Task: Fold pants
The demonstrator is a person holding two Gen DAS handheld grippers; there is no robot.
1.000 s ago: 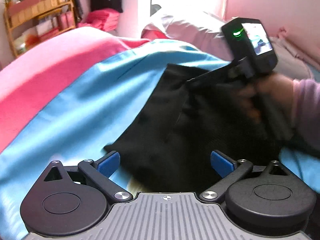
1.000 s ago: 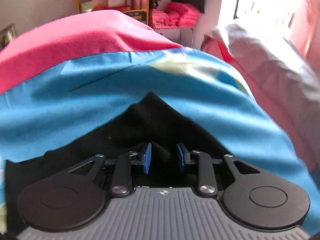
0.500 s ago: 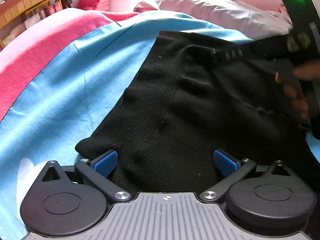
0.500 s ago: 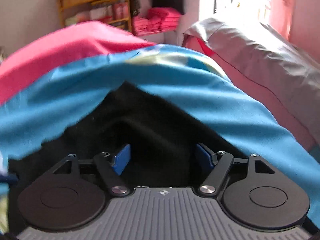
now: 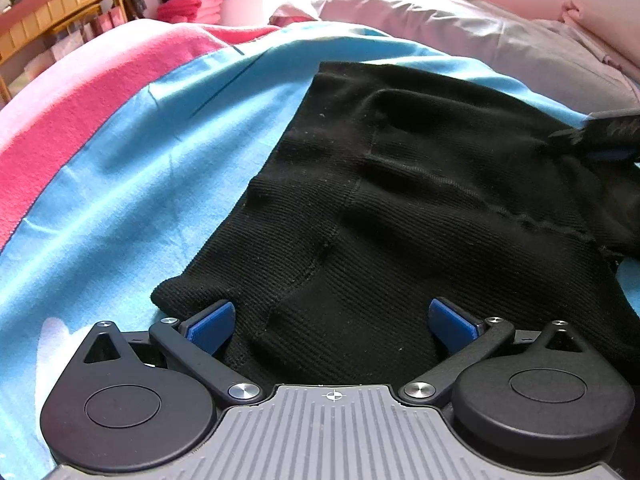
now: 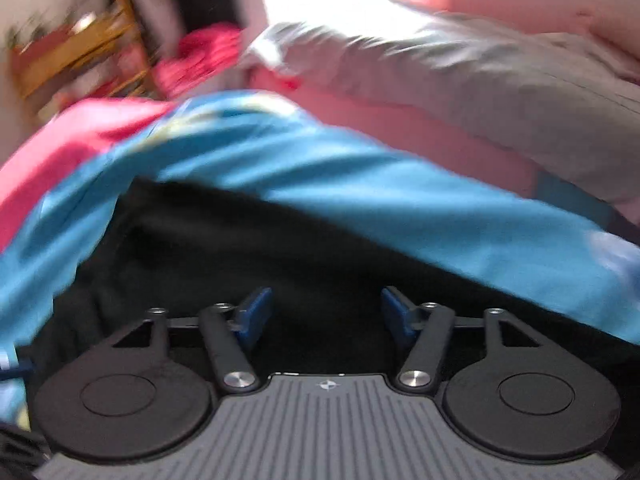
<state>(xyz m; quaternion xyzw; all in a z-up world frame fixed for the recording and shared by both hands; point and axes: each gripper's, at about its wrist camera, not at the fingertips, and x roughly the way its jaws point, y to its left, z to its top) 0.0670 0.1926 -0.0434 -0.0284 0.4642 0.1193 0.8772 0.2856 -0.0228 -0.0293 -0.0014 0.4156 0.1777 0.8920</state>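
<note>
Both grippers are released at this moment, so I hold nothing. My left gripper point(image 5: 332, 320) has its blue pads point(image 5: 210, 326) spread wide, and the near edge of the black ribbed knit pants point(image 5: 400, 200) lies just between and in front of them, resting on the bed and not pinched. My right gripper point(image 6: 326, 314) also has its jaws apart, with black cloth directly under and ahead of it; this view is blurred, so I cannot tell whether the pads touch the fabric.

From the left gripper the pants spread forward and to the right as a compact, roughly rectangular pile, with a seam running through the middle and some soft wrinkles. I judge that at least one fold is already made, because the shape is short and appears layered, but I cannot see how many layers there are. At the right edge of that view a dark part of the other gripper reaches over the pants.

Under the pants is the light blue bed sheet point(image 5: 160, 160). Farther to the left lies the pink fleece blanket point(image 5: 80, 100), and far ahead the grey pillow point(image 5: 440, 28).

What is left, in my opinion, is one more fold or some smoothing.
</note>
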